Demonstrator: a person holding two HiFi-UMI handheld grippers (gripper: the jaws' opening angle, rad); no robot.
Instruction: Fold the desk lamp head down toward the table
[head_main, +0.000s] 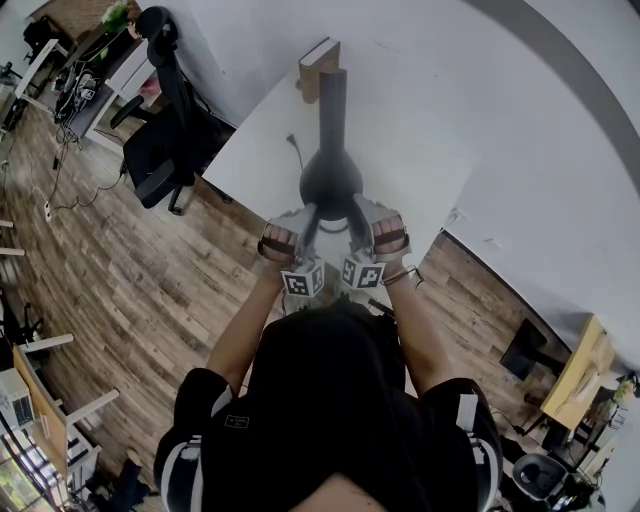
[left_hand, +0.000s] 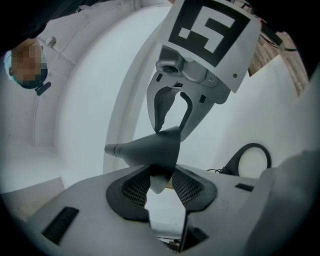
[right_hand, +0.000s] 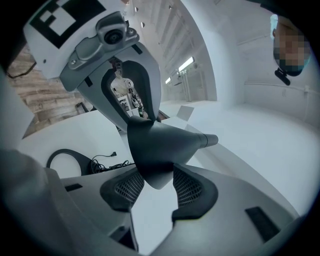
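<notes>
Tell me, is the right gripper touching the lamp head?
Cannot tell. In the right gripper view the rim of the lamp head sits between the pads of the right gripper, very close to both, but neither a plain gap nor a press shows.

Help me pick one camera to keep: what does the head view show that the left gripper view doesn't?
Only the head view: the person's arms, the wooden floor, a black chair, the lamp's arm and a book at the table's far edge.
Only the left gripper view: the left gripper's own pads on either side of the lamp head, and a dark ring on the table.
Both: the lamp head, the right gripper and the white table.
</notes>
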